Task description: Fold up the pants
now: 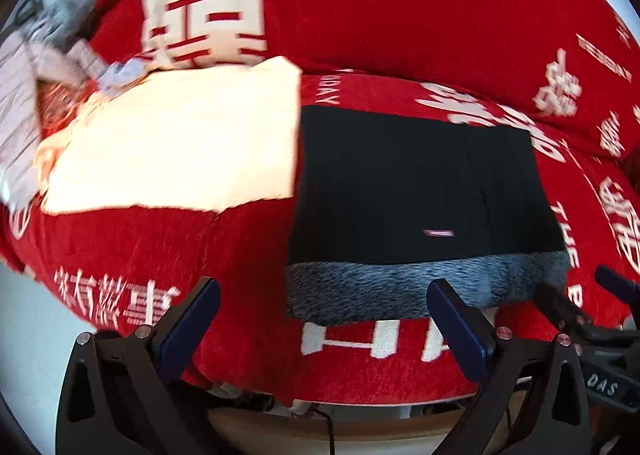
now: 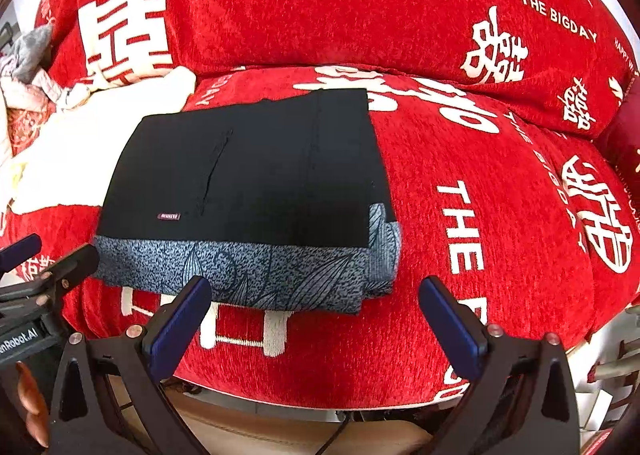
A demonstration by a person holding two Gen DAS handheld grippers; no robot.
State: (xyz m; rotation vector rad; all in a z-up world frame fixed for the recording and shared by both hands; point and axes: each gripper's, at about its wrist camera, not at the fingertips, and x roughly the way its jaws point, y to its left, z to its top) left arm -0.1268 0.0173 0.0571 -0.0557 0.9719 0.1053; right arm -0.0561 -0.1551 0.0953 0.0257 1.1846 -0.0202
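The pants [image 1: 416, 191] lie folded into a flat rectangle on the red sofa seat, black outside with a grey fleecy lining strip [image 1: 400, 287] along the near edge. They also show in the right wrist view [image 2: 248, 175], with the patterned grey lining [image 2: 256, 271] in front. My left gripper [image 1: 324, 319] is open and empty, just in front of the pants' near left corner. My right gripper [image 2: 316, 315] is open and empty, in front of the pants' near right corner. Each gripper shows at the edge of the other's view.
A cream folded cloth [image 1: 172, 143] lies left of the pants on the seat. A heap of grey and pale clothes [image 1: 44, 51] sits at the far left. The red sofa cover [image 2: 480, 183] with white lettering has a backrest behind and a front edge just below the grippers.
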